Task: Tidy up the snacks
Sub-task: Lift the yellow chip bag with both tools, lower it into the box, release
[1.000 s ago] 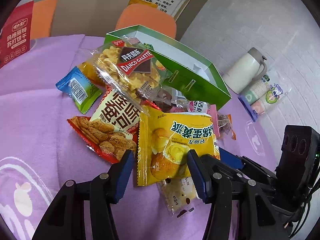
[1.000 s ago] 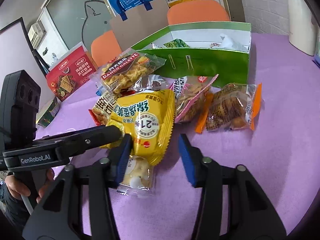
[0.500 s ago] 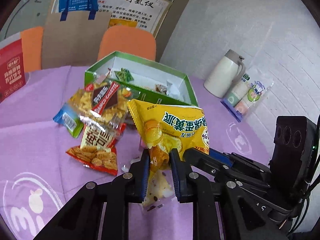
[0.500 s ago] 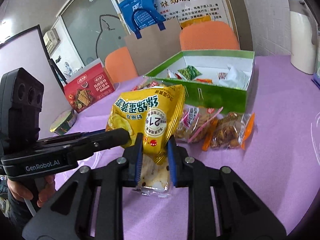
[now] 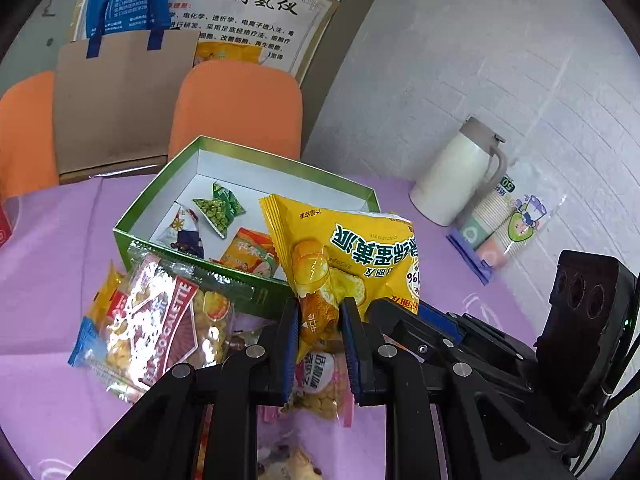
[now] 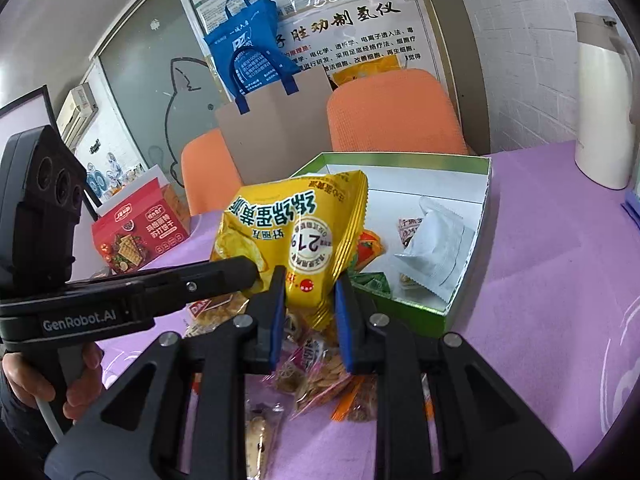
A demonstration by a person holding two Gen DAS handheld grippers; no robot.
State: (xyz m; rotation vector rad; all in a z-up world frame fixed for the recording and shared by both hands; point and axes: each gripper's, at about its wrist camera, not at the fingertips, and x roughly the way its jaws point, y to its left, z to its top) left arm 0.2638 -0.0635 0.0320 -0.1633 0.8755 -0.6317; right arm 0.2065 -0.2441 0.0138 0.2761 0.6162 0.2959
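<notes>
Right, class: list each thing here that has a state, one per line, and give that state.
Left gripper: shut on yellow snack bag.
Right gripper: shut on yellow snack bag.
Yellow snack bag: sealed, lifted off the table.
Green box: open, holding several snacks.
White flask: upright, lid on.

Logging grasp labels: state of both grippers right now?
Left gripper: shut on the yellow snack bag.
Right gripper: shut on the same bag.

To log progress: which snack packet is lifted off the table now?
The big yellow packet, pinched at its lower edge by both the left gripper and right gripper; the other packets lie on the table or in the green box.
</notes>
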